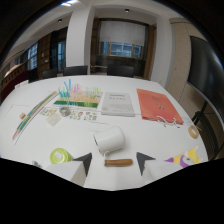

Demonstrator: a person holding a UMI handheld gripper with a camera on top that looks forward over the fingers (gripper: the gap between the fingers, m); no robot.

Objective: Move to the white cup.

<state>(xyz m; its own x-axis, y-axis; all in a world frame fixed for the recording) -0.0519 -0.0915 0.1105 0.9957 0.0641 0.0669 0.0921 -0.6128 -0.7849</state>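
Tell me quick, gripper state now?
Gripper: open, holding nothing; a brown stick lies between the fingers, white cup on its side just ahead.

No legible text on anything.

White cup (109,139) on side, just ahead of hand-held gripper (114,162); fingers apart, brown stick (118,162) between.

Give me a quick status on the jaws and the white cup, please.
Gripper open, empty. White cup on its side, just ahead. Brown stick lies between the jaws.
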